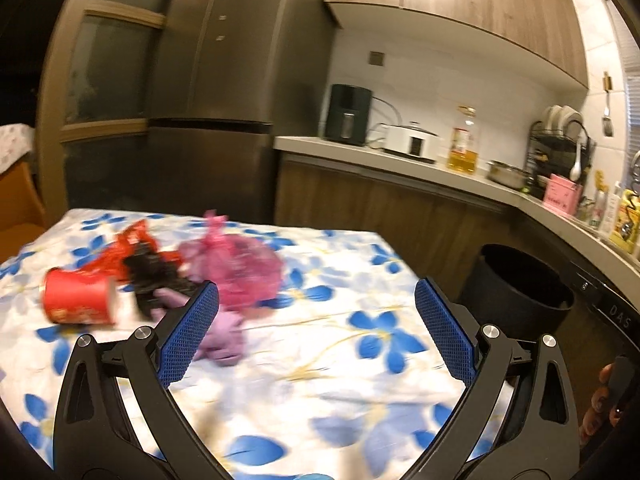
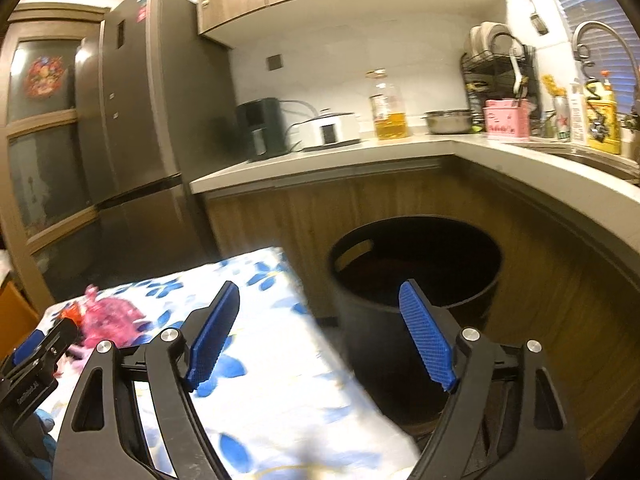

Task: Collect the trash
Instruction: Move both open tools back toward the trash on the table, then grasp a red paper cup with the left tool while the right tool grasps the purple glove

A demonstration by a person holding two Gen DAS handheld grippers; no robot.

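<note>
Trash lies on the flowered tablecloth: a red paper cup on its side, a red wrapper, a black wrapper, a pink mesh bag and a crumpled purple piece. My left gripper is open above the cloth with nothing between its pads, the trash just ahead and to its left. My right gripper is open and empty, over the table's right edge and facing the black bin. The pink bag shows at the right wrist view's left.
The black bin stands on the floor between the table and the wooden cabinets. An L-shaped counter carries an air fryer, a cooker, an oil bottle, a pot and a dish rack. A tall fridge stands behind the table.
</note>
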